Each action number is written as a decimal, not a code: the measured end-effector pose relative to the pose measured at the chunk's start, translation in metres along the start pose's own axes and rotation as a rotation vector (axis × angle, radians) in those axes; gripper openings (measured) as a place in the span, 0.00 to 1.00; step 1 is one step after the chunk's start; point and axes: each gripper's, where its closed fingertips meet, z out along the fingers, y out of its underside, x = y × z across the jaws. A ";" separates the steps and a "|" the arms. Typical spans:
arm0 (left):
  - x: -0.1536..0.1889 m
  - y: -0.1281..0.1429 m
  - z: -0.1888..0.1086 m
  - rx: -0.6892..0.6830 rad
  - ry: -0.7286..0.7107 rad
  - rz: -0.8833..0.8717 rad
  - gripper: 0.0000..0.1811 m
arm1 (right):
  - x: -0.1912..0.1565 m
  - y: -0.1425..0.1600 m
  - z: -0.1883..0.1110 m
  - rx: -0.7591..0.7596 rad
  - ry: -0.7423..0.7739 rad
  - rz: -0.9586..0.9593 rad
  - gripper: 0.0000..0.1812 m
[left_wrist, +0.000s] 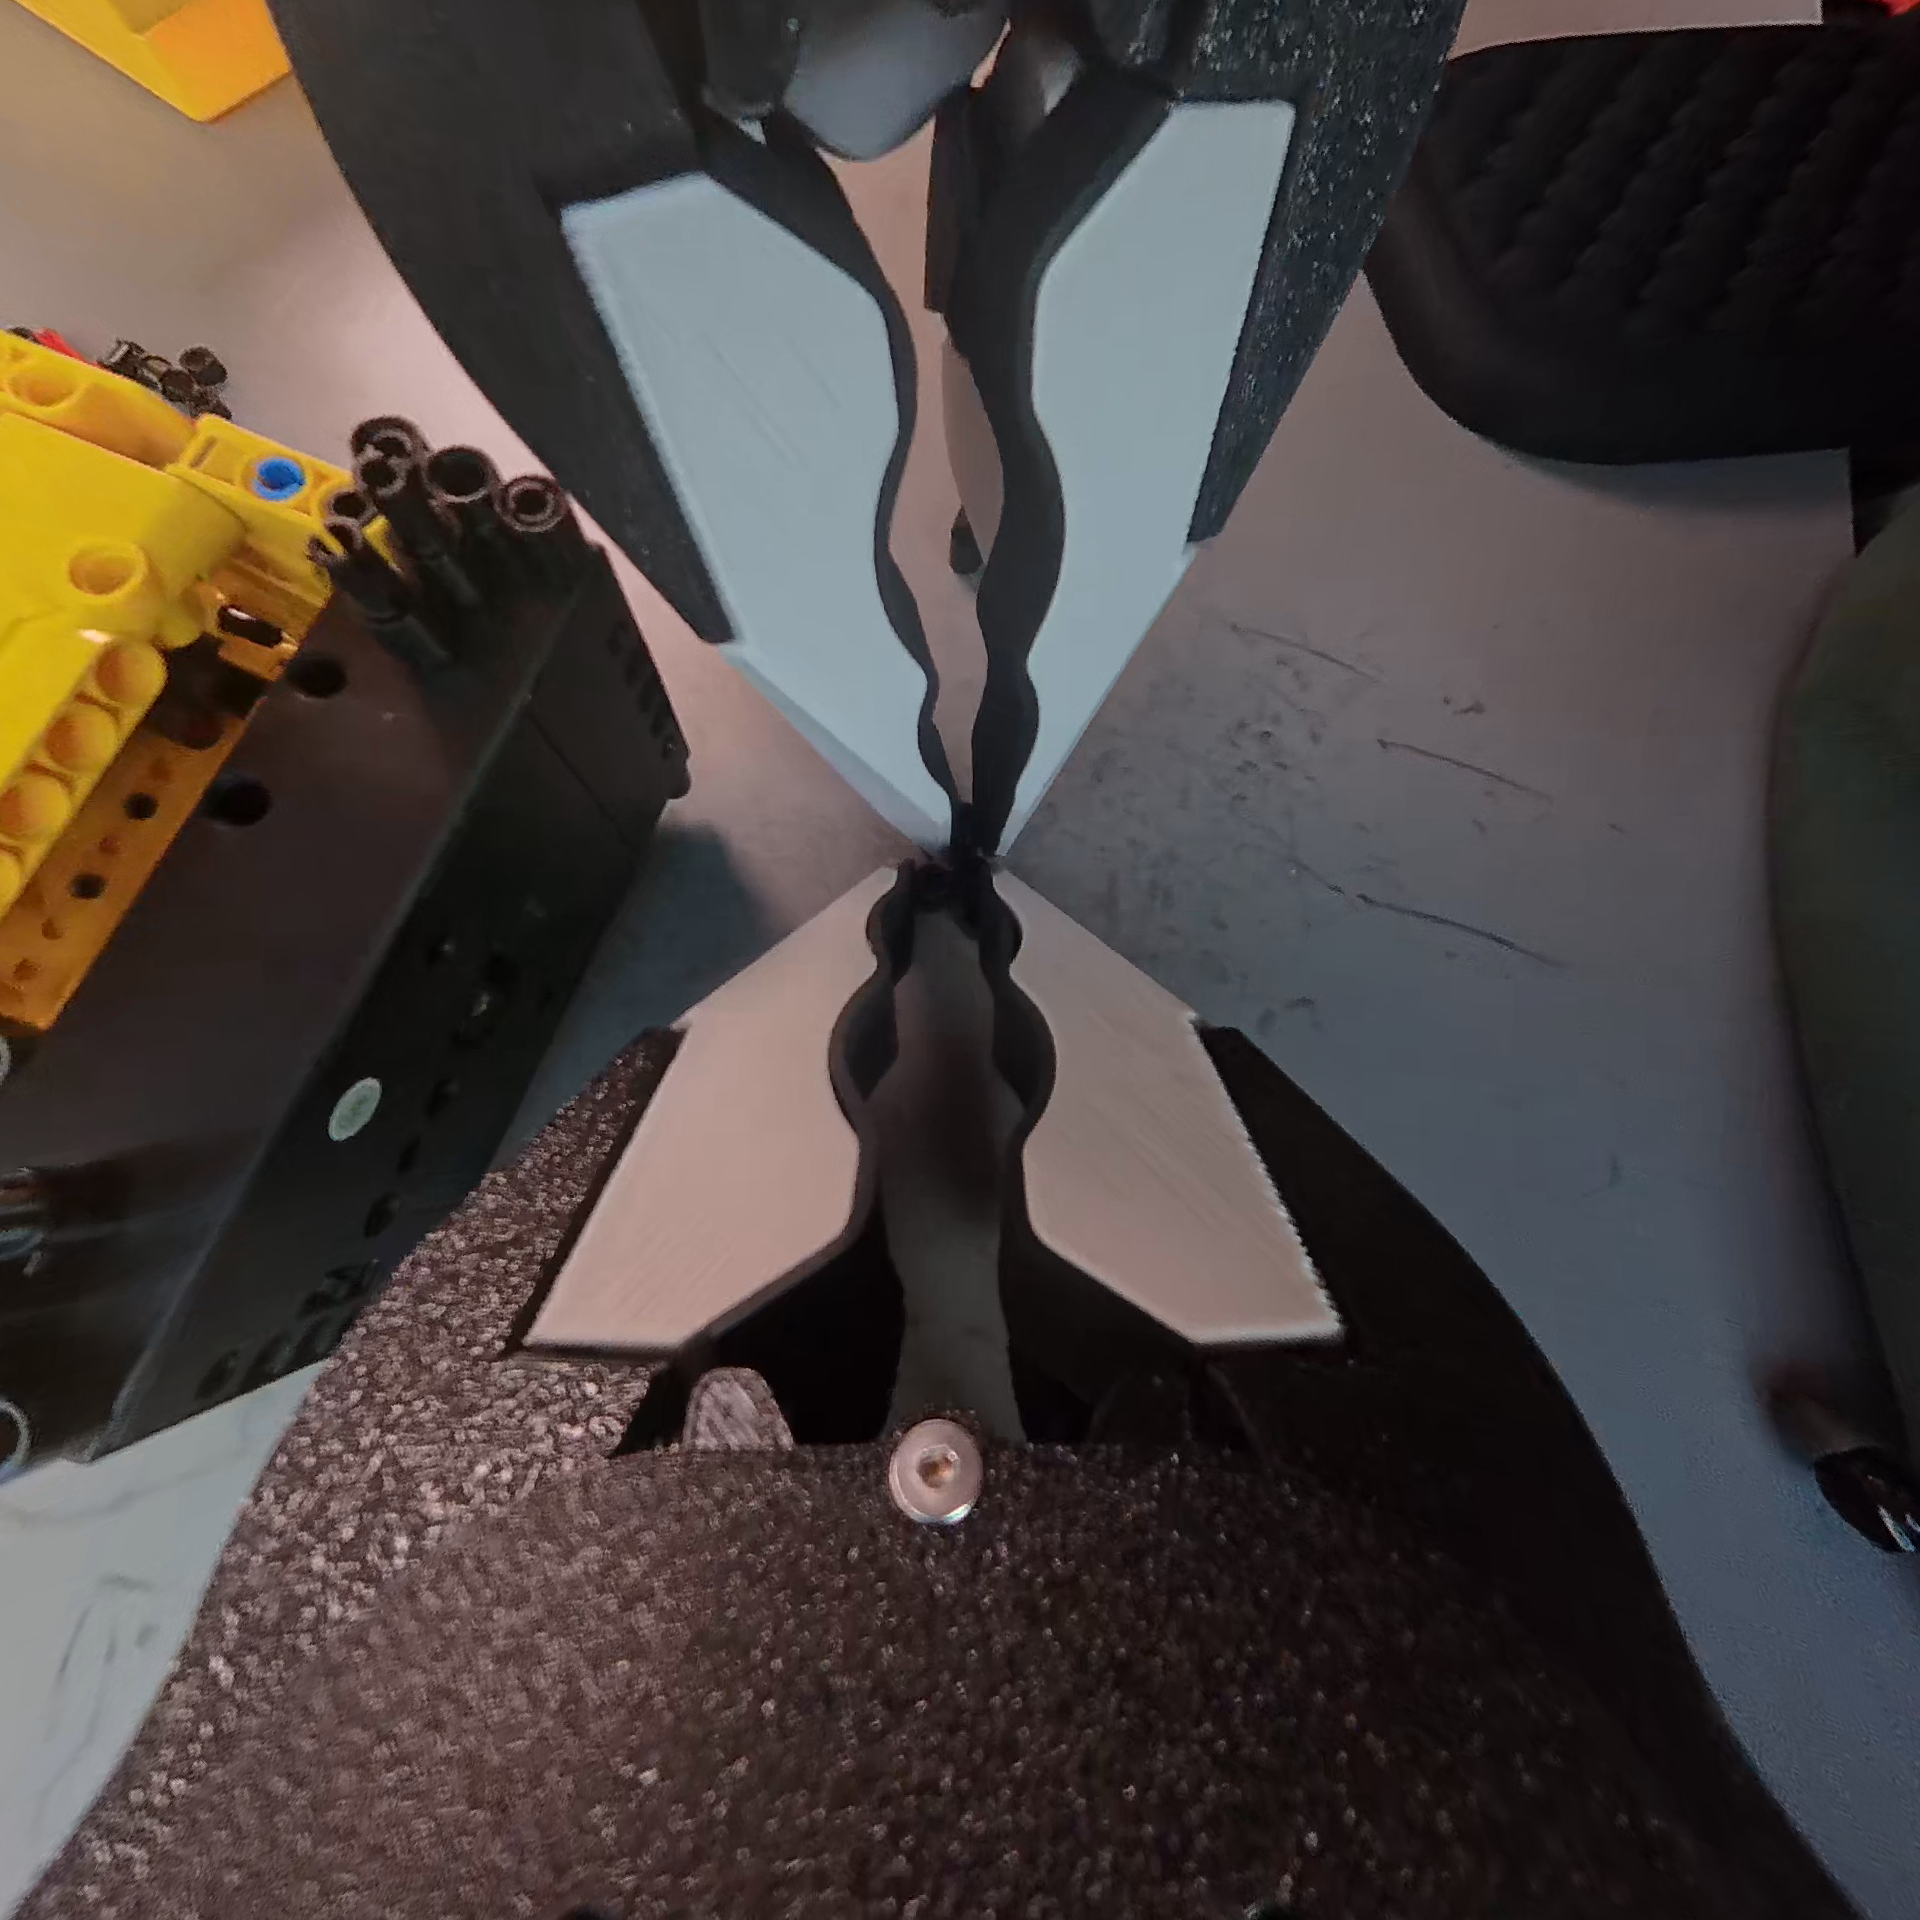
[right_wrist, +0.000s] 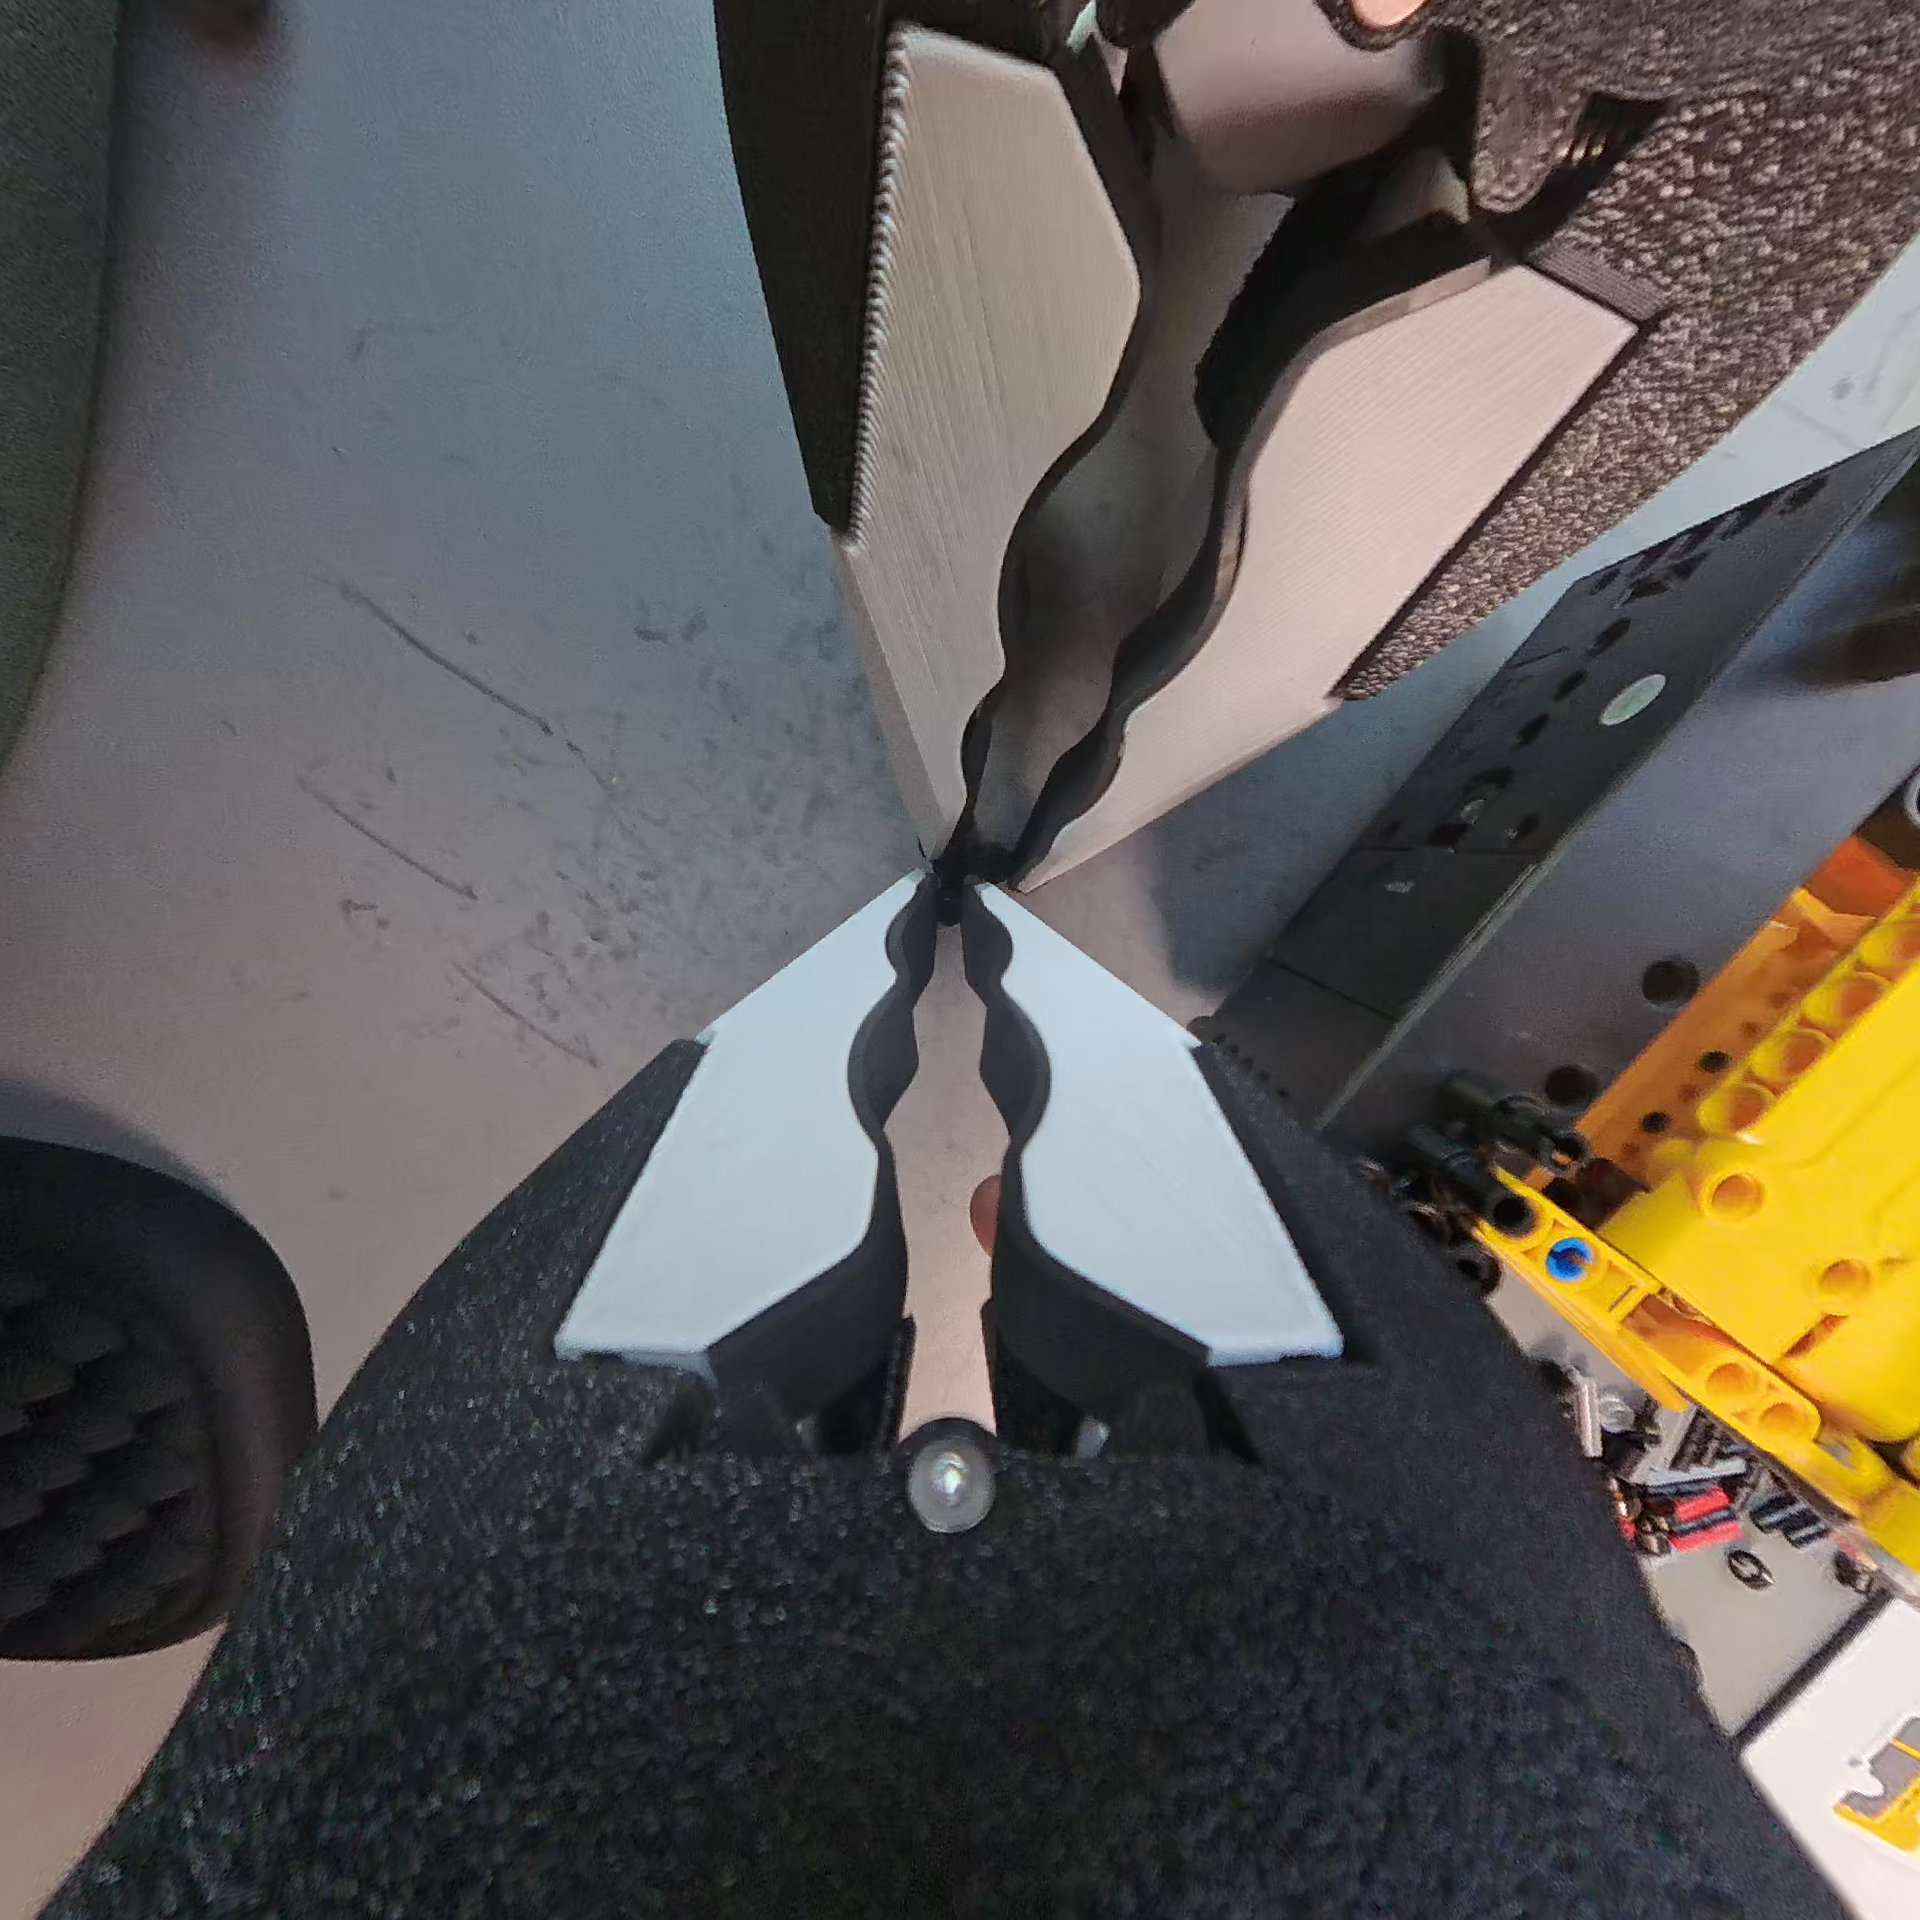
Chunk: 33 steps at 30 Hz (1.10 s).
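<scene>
My left gripper (left_wrist: 948, 885) and my right gripper (right_wrist: 948, 898) meet tip to tip above the scratched grey table (left_wrist: 1351, 831). Both are closed on one small black piece (left_wrist: 958, 860), which is pinched between the two pairs of tips. The piece is mostly hidden, and its shape cannot be made out. In the left wrist view the right gripper (left_wrist: 977, 826) comes in from the top. In the right wrist view the left gripper (right_wrist: 982, 844) comes in from the top, and the black piece (right_wrist: 951, 871) shows as a dark speck.
A yellow brick assembly (left_wrist: 94, 623) with black pins (left_wrist: 457, 520) sits on a black perforated block (left_wrist: 343, 987) to the left. It also shows in the right wrist view (right_wrist: 1787, 1195), with small loose parts (right_wrist: 1683, 1517) and a white booklet (right_wrist: 1849, 1745) nearby. A yellow bin (left_wrist: 177, 52) stands at the far left. A black textured object (left_wrist: 1662, 260) lies at the right. Only a small space, under 4 cm, lies between the two pairs of fingers.
</scene>
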 end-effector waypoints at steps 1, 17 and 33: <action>0.000 0.000 0.000 -0.001 0.002 -0.003 0.06 | 0.000 0.000 0.000 0.002 -0.004 0.002 0.01; 0.004 0.001 0.000 -0.005 0.018 0.004 0.06 | 0.000 -0.003 -0.013 0.196 0.096 0.224 0.06; 0.005 0.001 0.000 -0.004 0.021 -0.019 0.06 | -0.004 0.000 -0.007 0.060 0.075 0.066 0.01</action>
